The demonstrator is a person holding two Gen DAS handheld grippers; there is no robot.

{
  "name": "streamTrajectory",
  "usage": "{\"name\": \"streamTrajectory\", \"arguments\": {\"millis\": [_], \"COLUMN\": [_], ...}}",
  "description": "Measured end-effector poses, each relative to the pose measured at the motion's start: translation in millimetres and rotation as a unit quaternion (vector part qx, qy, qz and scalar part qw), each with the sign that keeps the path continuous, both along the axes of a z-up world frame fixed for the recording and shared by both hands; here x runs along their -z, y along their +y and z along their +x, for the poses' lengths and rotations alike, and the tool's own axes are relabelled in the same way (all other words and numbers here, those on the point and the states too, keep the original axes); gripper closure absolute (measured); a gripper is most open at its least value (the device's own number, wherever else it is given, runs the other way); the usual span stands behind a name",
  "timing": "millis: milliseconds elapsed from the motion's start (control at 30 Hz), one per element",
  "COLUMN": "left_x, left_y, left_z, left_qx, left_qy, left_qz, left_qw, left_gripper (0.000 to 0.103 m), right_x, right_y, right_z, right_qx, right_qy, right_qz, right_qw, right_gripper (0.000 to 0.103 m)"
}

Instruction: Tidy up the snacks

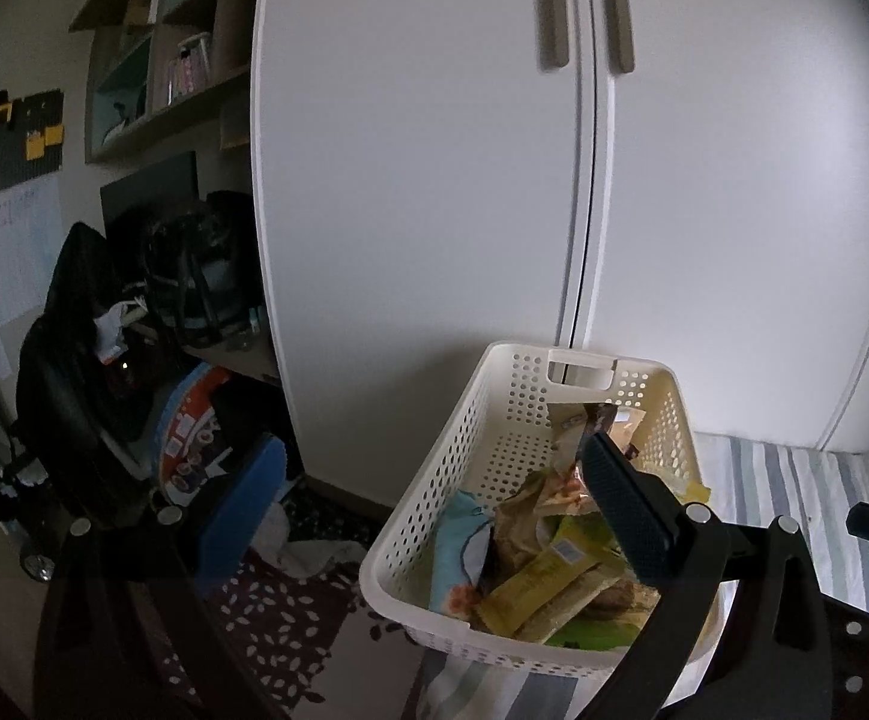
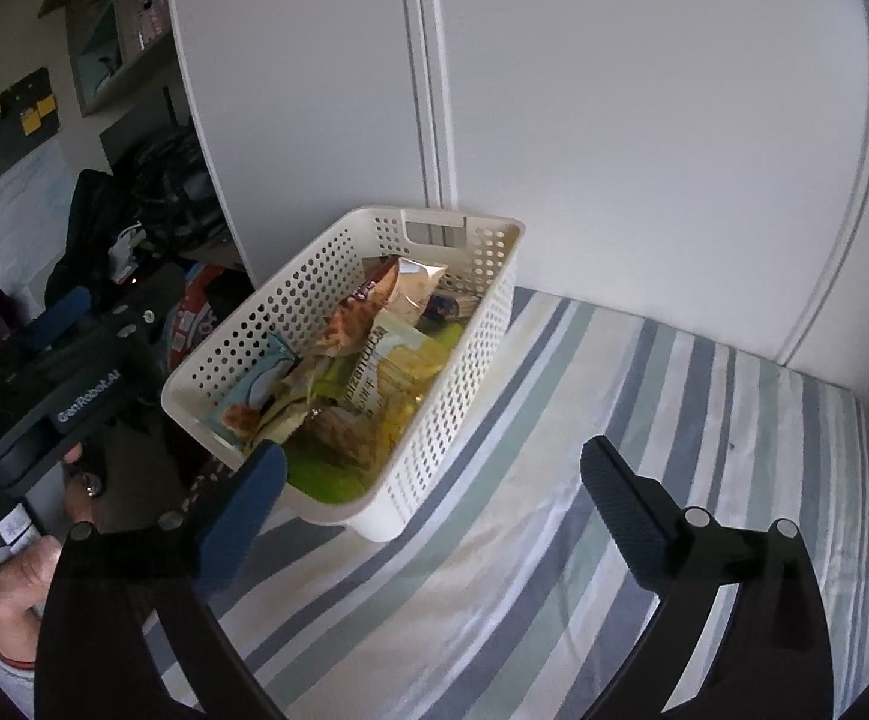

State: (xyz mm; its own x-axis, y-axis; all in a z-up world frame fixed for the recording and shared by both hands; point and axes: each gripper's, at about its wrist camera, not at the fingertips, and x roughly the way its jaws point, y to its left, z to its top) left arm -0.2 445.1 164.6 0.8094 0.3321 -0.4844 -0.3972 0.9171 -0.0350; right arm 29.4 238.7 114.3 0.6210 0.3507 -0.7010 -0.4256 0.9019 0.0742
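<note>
I hold my left gripper [image 1: 434,498] spread wide and empty, raised over the near left edge of the cream perforated plastic basket [image 2: 464,372] full of snack packets [image 2: 374,354]. My right gripper [image 2: 434,486], likewise spread, hovers above the striped bedsheet [image 2: 644,450], just near of the basket, which sits against the white wardrobe [image 2: 614,120].

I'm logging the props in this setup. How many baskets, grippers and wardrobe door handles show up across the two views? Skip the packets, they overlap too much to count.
Baskets: 1, the white perforated basket on the striped bedsheet
Grippers: 2, the left gripper and the right gripper, both open and empty
Wardrobe door handles: 2
Total: 5
</note>
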Motion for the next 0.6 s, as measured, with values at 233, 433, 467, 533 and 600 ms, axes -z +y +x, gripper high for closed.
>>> {"name": "streamTrajectory", "arguments": {"millis": [233,433,467,533,600], "left_x": [-3.4,-16.3,-18.5,-24.5,-28.1], "left_y": [-19.0,-31.6,-32.9,-34.5,-35.1], "left_z": [-18.9,-45.9,-49.3,-59.8,-68.2], "left_qx": [0.0,-0.011,-0.01,-0.011,-0.016], "left_qy": [0.033,0.042,0.04,0.035,0.032], "left_qz": [0.048,0.103,0.106,0.108,0.11], "left_qw": [0.9983,0.9937,0.9935,0.9934,0.9932], "left_gripper": [0.003,0.003,0.002,0.002,0.002], "right_x": [-11.6,-20.7,-20.8,-19.2,-20.2], "right_y": [-2.1,-7.6,-6.6,-2.5,-0.6], "right_z": [-31.5,-62.3,-64.4,-65.5,-72.0], "right_qx": [0.007,0.075,0.077,0.064,0.048], "right_qy": [-0.058,-0.146,-0.154,-0.146,-0.147], "right_qz": [-0.025,-0.067,-0.074,-0.089,-0.083], "right_qw": [0.998,0.984,0.982,0.983,0.984], "right_gripper": [0.005,0.005,0.005,0.005,0.005]}}
